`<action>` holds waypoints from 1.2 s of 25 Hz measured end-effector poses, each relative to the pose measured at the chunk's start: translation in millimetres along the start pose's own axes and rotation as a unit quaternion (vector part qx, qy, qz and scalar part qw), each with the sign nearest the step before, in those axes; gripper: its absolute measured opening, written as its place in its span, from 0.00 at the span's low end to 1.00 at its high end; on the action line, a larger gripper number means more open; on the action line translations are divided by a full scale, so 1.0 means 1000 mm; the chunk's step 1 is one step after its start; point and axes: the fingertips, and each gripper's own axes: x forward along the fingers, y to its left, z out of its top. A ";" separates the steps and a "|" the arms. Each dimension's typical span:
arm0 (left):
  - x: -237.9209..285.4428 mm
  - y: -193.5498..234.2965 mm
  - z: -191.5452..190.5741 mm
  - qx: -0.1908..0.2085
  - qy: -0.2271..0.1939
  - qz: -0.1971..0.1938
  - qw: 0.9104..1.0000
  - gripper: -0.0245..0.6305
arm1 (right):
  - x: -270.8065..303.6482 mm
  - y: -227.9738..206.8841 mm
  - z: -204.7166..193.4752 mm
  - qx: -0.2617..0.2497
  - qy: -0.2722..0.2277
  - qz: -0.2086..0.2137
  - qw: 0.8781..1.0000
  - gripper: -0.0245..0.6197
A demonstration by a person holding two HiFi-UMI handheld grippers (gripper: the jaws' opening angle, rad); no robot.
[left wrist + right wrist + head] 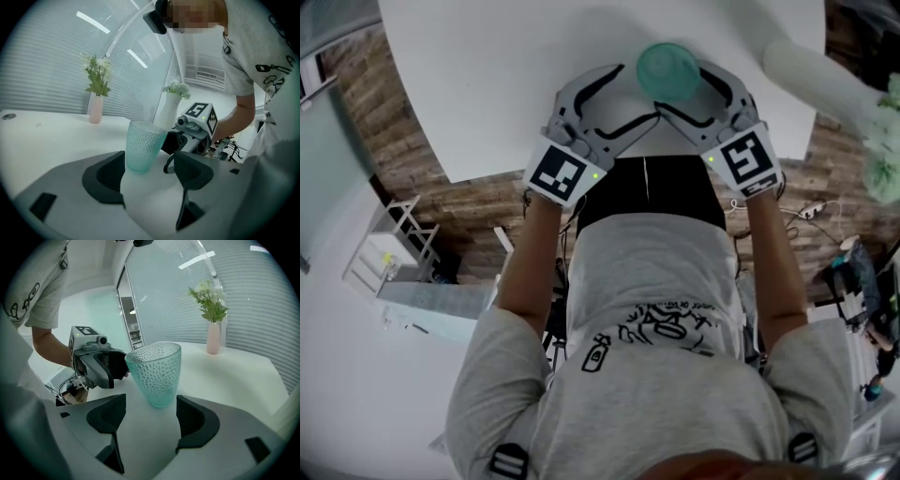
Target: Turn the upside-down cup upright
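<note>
Cup (668, 70) is the only thing between the two tools, and neither one has hold of it. The left gripper (150, 176) has its jaws spread wide. The cup's base stands just past the tips, toward the jaw on the left of that view, and no pad presses on it. The right gripper (152, 416) is spread just as wide, with the cup centred just ahead of the gap and bare table on both sides of its base. From above, the left tool comes in at the cup's 8 o'clock and the right at its 4 o'clock, their tips nearly meeting under it.

The ribbed green cup stands mouth up, narrow base down, on the white table (534, 75) near its front edge. To my eye the turning is done and this is the letting-go step. The next move calls for drawing both tools straight back without clipping the walls, since a light cup would tip easily. A pink vase (95, 108) with greenery stands well off at 10 o'clock in the left gripper view.
</note>
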 end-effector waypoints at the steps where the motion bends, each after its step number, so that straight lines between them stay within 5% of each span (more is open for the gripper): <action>1: -0.001 -0.003 -0.001 -0.002 0.002 0.001 1.000 0.54 | -0.004 0.001 -0.001 0.000 0.001 0.000 1.000 0.57; 12: -0.016 -0.032 0.034 -0.055 -0.033 0.022 0.998 0.53 | -0.050 0.014 0.027 0.003 -0.025 -0.012 1.000 0.57; 22: -0.042 -0.042 0.099 -0.082 -0.097 0.049 0.991 0.30 | -0.106 0.014 0.082 0.017 -0.100 -0.044 0.994 0.29; 30: -0.057 -0.050 0.141 -0.079 -0.098 0.066 0.990 0.12 | -0.137 0.022 0.129 0.025 -0.146 -0.059 0.987 0.15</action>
